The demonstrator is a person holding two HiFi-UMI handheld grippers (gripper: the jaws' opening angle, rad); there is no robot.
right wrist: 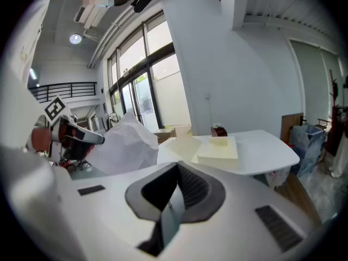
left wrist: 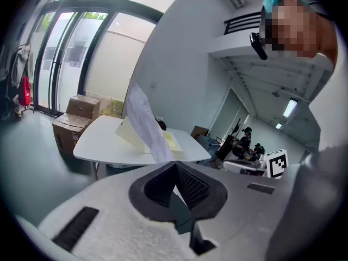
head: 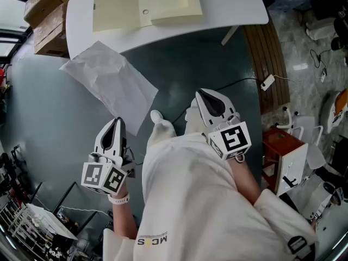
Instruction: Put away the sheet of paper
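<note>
A white coat (head: 196, 200) is worn by the person. Beyond it stands a white tabletop (head: 228, 10). The crumpled sheet of paper (head: 109, 83) is held in the air by the tabletop's near edge, pinched at one corner by the left hand-held gripper (head: 116, 123). A cream folder (head: 144, 4) lies on the tabletop. The right hand-held gripper (head: 206, 98) is closed on nothing.

Long-sleeved white coat (head: 201, 200), dark lettering (head: 152, 239) printed low on it, and a black buckle (head: 296, 244) down at the right side. White band (head: 118, 199) round the left wrist. Now the left gripper (head: 116, 122): white teardrop shell, black hollow inside, a marker cube (head: 103, 178) in black-and-white squares at the rear. Right gripper (head: 204, 95), same build, with its own cube (head: 232, 139) bearing a bold square pattern. Up close, grainy white casing, dark slots (left wrist: 76, 227) set into it, jaws lined with ribbed black pads (left wrist: 190, 186).
</note>
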